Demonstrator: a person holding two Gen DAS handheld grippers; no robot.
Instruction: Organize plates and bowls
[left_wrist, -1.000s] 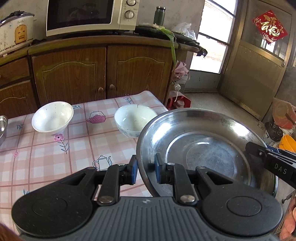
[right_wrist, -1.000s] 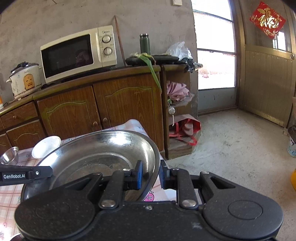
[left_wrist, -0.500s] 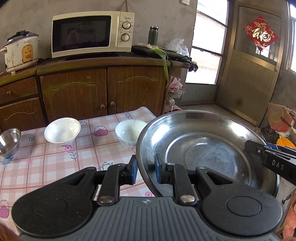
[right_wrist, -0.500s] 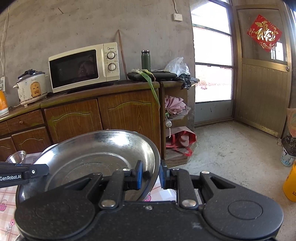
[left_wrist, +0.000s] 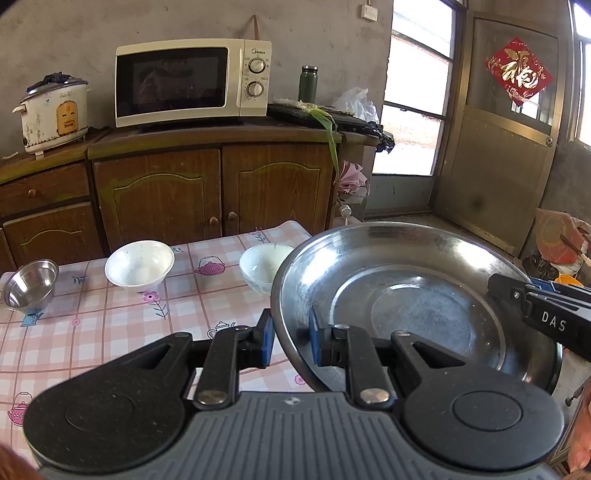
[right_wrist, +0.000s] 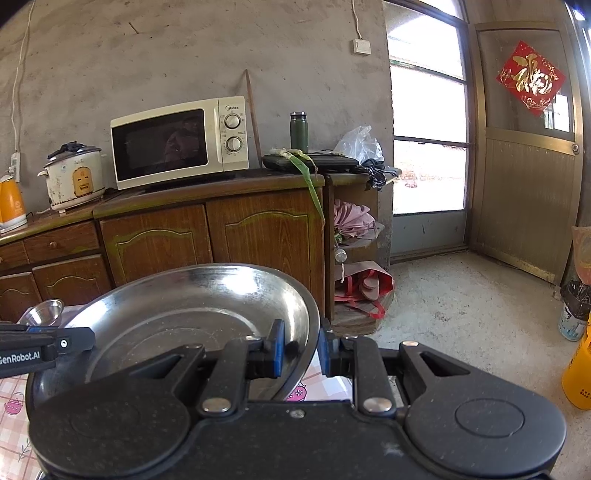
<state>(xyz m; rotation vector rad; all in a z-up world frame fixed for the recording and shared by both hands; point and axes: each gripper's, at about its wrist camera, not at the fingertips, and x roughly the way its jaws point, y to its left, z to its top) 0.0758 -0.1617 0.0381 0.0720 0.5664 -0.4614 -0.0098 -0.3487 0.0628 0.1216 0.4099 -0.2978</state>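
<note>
I hold the steel basin (left_wrist: 413, 295) off the desk (left_wrist: 110, 332) with both grippers: my left gripper (left_wrist: 290, 341) has its jaws clenched on the basin's near left rim, and my right gripper (right_wrist: 300, 349) has its jaws clenched on the opposite rim, so the basin hangs between them, out past the desk's right edge. On the desk sit two white bowls, one (left_wrist: 139, 263) at the far middle and one (left_wrist: 263, 267) just left of the basin and partly hidden behind its rim, with a small steel bowl (left_wrist: 31, 284) at the far left. To carry this well, I judge I must keep both grips at one height and move the two hands as one, since any twist between them could make the thin rim slip out of the pads. The basin is wide and slick, so I should keep it level and go slowly. Where I set it down should be a bare patch of the desk, well apart from the white bowls, because its rim could knock the right one. I lower it flat before I loosen either grip.
</note>
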